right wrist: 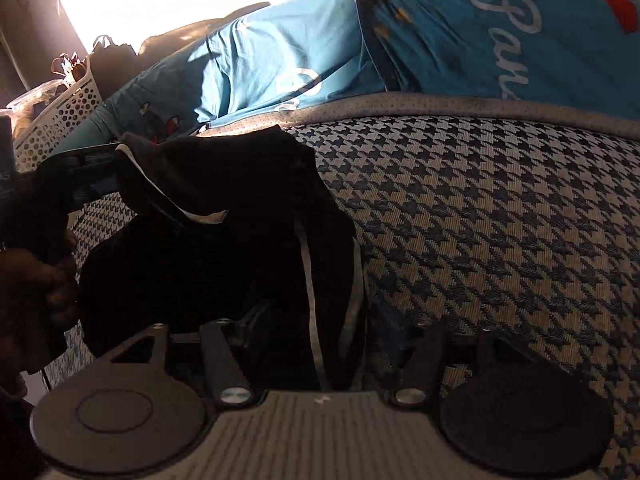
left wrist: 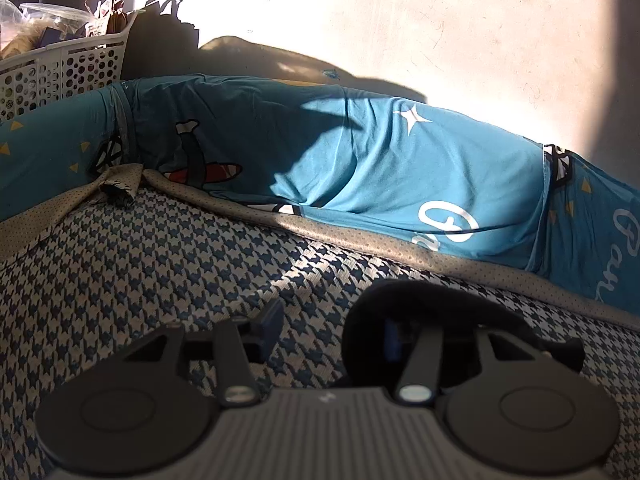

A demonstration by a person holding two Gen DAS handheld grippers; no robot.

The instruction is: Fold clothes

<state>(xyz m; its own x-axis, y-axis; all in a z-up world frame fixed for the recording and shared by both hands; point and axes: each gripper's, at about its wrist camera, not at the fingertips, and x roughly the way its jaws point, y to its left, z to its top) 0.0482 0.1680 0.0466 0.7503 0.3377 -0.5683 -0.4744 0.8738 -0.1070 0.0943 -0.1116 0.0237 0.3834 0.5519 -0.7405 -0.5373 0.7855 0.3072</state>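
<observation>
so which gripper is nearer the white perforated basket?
Left, as a judgement. The left gripper sits at the left end of the black garment, on the side of the basket. The right gripper is at the garment's nearer edge, further from it.

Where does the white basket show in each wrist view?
Left wrist: white basket at the upper left edge, behind the teal pillow.
Right wrist: basket at the left edge, mid-height, again beyond the pillow's end.
Shared landmark: the white script lettering on the pillow.
</observation>
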